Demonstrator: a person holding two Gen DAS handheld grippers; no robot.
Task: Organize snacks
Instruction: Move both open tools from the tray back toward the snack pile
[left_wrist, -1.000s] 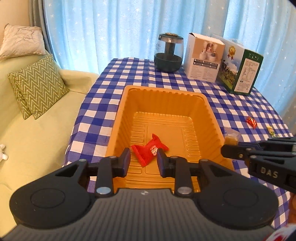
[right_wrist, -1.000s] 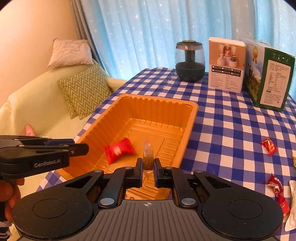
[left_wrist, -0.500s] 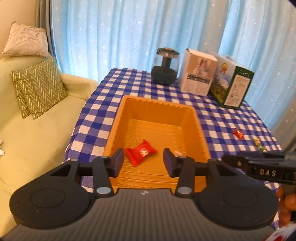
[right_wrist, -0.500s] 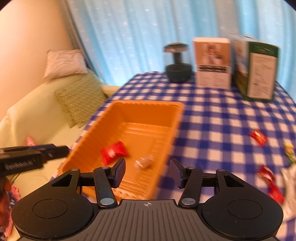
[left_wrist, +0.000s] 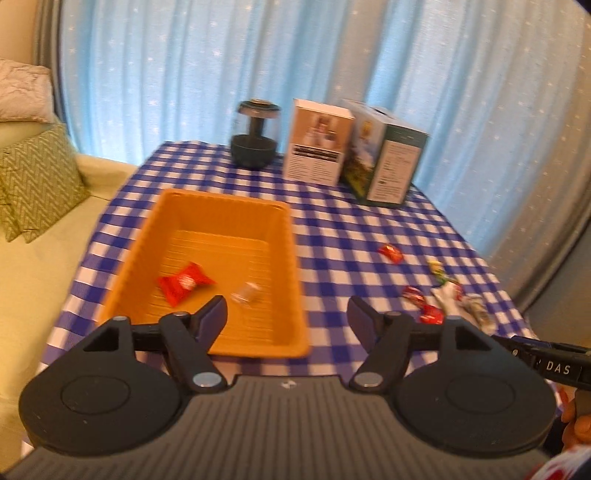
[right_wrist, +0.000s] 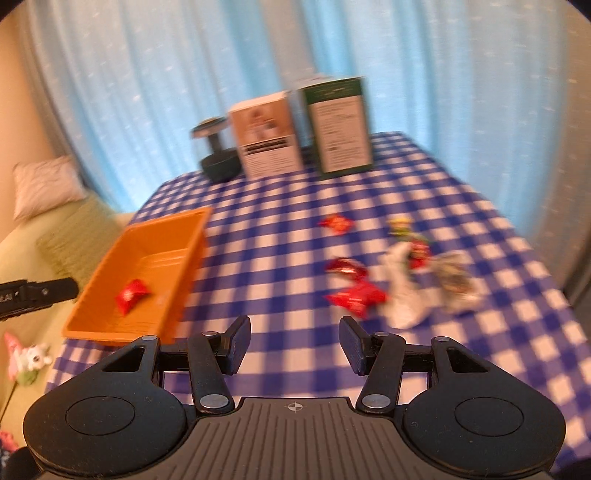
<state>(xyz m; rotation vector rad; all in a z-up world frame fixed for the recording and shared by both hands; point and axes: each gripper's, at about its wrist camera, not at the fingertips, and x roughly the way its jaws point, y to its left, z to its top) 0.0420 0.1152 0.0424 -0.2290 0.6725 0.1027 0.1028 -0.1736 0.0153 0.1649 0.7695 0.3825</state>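
Light blue curtains (left_wrist: 184, 92) hang behind a pale green sofa (left_wrist: 44, 258) with cushions (left_wrist: 33, 184).

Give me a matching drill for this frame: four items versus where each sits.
Items:
1. red candy
2. clear-wrapped candy
3. dark jar
4. green box

Places:
A. far edge of the table, left of the white box
B. in the orange tray, left part
C. far edge, right of the white box
D. in the tray, right of the red one

Pairs: 1-B, 2-D, 3-A, 4-C

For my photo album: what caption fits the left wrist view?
Open left gripper above an orange tray holding two wrapped snacks, more scattered nearby.
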